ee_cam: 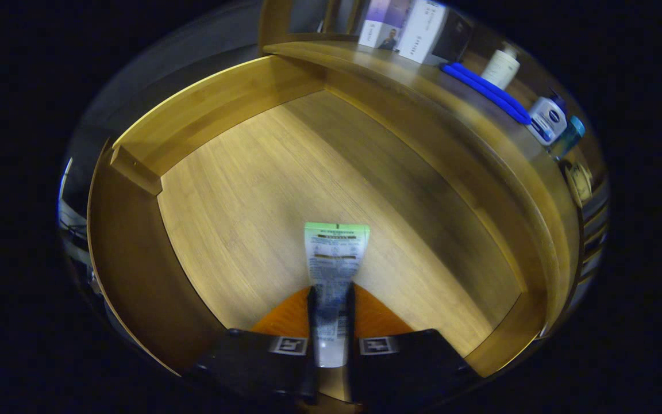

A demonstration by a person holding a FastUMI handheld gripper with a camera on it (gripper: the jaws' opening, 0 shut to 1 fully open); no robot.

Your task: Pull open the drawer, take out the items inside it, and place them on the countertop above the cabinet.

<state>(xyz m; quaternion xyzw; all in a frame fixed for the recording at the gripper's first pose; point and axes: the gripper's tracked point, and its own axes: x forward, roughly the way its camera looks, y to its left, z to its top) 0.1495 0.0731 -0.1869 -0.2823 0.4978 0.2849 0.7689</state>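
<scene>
A white tube with a green crimped end point(334, 259) is clamped between the two fingers of my gripper point(331, 299), its green end pointing ahead of the fingertips. Both fingers press on its sides. Beneath it lies the pulled-out wooden drawer point(239, 195), whose pale floor is bare around the tube. The tube looks lifted a little above the drawer floor. Beyond the drawer's far wall runs the wooden countertop point(423, 98).
On the countertop lie a blue oblong item point(486, 92), a cream bottle point(501, 68), a white and blue bottle point(548, 119) and a teal item point(569, 135). Upright cards or boxes point(405, 29) stand at its back. The drawer's walls ring the tube on all sides.
</scene>
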